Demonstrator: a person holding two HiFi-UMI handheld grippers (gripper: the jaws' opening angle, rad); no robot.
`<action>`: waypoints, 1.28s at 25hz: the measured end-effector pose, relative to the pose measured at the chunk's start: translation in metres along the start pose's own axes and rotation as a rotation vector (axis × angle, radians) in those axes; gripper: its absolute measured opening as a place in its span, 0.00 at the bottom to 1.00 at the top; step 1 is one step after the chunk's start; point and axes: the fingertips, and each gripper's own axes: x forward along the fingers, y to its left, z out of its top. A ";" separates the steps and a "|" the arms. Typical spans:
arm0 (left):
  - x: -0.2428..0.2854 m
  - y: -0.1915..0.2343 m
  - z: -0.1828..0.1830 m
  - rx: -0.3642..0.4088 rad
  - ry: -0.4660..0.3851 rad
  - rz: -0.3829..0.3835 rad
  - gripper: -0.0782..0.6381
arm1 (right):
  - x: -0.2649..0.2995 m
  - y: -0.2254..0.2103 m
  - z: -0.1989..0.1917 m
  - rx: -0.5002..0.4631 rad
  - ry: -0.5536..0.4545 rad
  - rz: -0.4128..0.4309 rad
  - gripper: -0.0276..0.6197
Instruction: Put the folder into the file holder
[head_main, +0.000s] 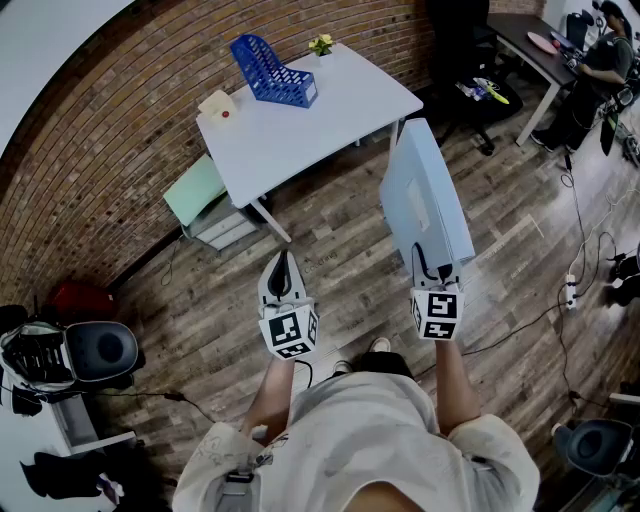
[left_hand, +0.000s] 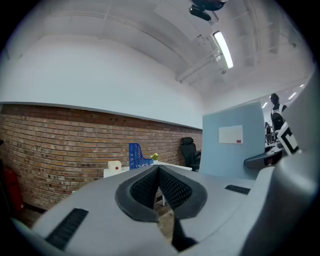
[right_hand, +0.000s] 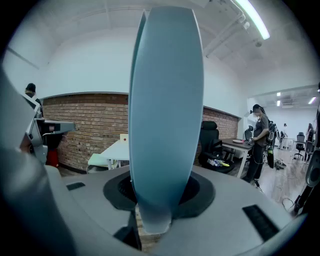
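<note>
Right claw (right_hand: 159, 200) grips the folder (head_main: 425, 195); left claw (left_hand: 158, 186) is closed, empty. I'd approach the far counter (head_main: 310, 140) and line the folder up with the file holder (head_main: 272, 72).

No word or number can be read anywhere. The folder (left_hand: 232, 155) has a white label (left_hand: 230, 134) with a small red mark at its right corner, too small to read. The left cube (head_main: 290, 333) and right cube (head_main: 437, 314) show only black-and-white square markers.
</note>
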 end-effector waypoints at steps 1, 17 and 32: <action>-0.005 0.005 0.002 0.000 -0.002 -0.010 0.12 | -0.004 0.008 0.003 -0.011 0.000 -0.001 0.28; -0.060 0.078 0.004 -0.037 -0.044 -0.045 0.12 | -0.057 0.086 0.051 -0.073 -0.087 -0.052 0.28; -0.043 0.090 -0.001 -0.017 -0.037 -0.045 0.12 | -0.033 0.095 0.061 -0.070 -0.094 -0.044 0.28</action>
